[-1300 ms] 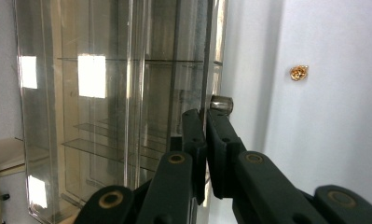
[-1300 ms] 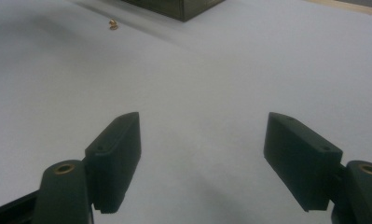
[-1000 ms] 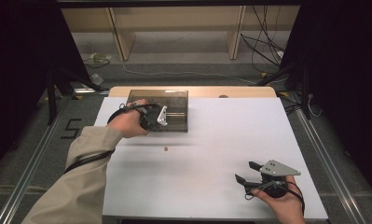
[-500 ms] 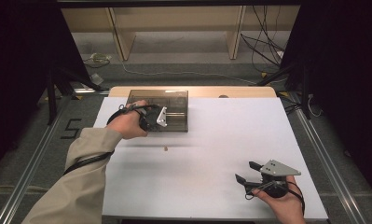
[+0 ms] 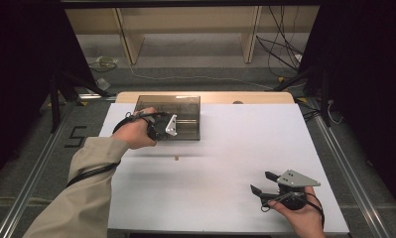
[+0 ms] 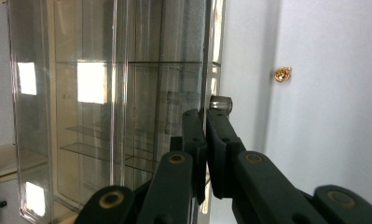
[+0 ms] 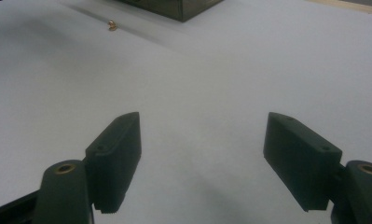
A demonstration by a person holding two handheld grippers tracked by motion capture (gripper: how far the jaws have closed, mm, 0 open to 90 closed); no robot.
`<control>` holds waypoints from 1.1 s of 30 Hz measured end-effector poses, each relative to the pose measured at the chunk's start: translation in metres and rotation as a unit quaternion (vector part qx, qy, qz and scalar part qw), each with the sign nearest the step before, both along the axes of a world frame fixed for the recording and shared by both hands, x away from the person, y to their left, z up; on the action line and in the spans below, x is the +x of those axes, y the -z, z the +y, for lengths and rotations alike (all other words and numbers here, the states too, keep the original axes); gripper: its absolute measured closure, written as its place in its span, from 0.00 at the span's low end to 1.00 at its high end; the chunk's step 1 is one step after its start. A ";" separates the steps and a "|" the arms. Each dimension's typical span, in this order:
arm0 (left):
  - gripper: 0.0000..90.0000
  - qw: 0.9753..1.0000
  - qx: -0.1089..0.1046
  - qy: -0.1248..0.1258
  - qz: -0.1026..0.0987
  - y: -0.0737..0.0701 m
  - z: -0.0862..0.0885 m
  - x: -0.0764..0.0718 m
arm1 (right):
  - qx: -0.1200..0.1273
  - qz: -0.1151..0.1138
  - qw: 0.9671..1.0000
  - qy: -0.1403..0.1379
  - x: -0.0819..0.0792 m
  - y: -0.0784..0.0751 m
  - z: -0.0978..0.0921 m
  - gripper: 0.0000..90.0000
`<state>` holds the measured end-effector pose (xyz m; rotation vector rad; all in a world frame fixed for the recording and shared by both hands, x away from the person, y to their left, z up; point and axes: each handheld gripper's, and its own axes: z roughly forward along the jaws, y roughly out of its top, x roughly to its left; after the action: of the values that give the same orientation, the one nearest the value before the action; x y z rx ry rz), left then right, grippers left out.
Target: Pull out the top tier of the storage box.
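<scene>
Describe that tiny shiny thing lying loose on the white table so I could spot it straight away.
Start at the clear smoky plastic box at the far left of the white table, where the left gripper is pinched on a small clear knob. Just in front of that box lies a small gold bead, alone on bare white and touching nothing.

Left arm, lower left of the high view: a loose beige sleeve [image 5: 79, 193] with a black cable [image 5: 89, 173] trailing along it. Left gripper [image 6: 203, 116]: matte black jaws, brass-coloured pivot screws near the bottom edge, grey three-cornered plate on top. Right gripper [image 5: 262, 182], lower right: same black jaws, grey plate [image 5: 297, 178] with small dark holes, black cable looped at the hand.
</scene>
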<state>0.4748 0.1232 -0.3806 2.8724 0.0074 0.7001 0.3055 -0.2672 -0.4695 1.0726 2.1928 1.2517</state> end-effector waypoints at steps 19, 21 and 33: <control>0.96 1.000 0.003 0.009 -0.003 0.001 0.001 -0.003 | 0.000 0.000 1.000 0.000 0.000 0.000 0.000 0.32; 0.96 1.000 0.005 0.009 -0.003 0.000 0.001 -0.004 | 0.000 0.000 1.000 0.000 0.000 0.000 0.000 0.32; 0.96 1.000 0.004 0.009 -0.003 0.001 0.001 -0.008 | 0.000 0.000 1.000 0.000 0.000 0.000 0.000 0.32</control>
<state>0.4667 0.1244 -0.3816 2.8749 -0.0236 0.7058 0.3058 -0.2675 -0.4697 1.0738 2.1921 1.2517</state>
